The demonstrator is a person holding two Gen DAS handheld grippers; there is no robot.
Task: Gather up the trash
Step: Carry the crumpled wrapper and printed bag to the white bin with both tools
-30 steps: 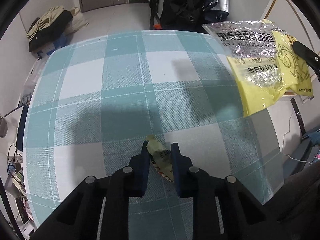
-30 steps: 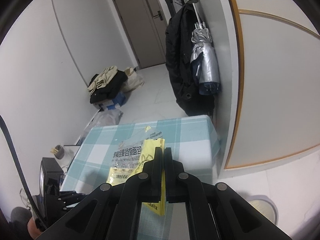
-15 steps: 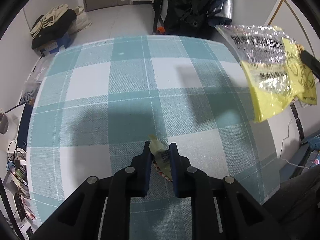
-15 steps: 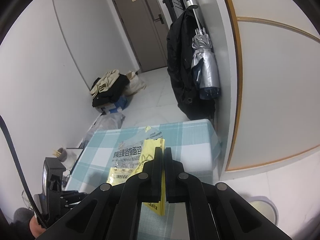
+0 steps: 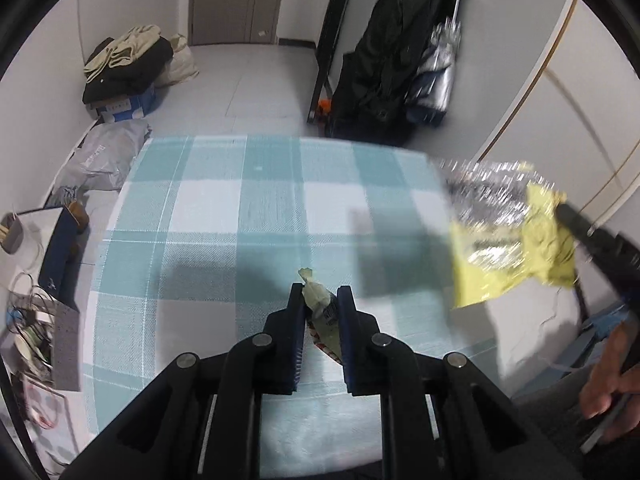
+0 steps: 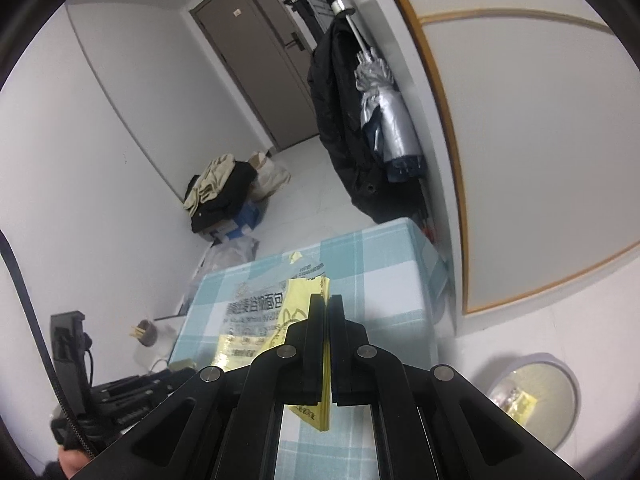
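Observation:
My left gripper (image 5: 320, 294) is shut on a small crumpled pale-green wrapper (image 5: 318, 306) and holds it well above the teal checked tablecloth (image 5: 240, 216). My right gripper (image 6: 328, 304) is shut on a yellow and clear plastic bread bag (image 6: 256, 320), which hangs to the left of its fingers over the table's right side. The same bag (image 5: 504, 236) shows blurred at the right of the left wrist view, with the right gripper's finger (image 5: 580, 228) on its edge.
A round bin (image 6: 536, 392) with yellow trash in it stands on the floor right of the table. A black coat and silver umbrella (image 6: 384, 120) hang beyond the table. Clothes and boxes (image 5: 128, 68) lie on the far floor. Clutter (image 5: 40, 280) sits left of the table.
Both grippers have risen, so the table looks smaller and more floor shows. The bread bag has swung right and down and is blurred. The bin has come into the right wrist view.

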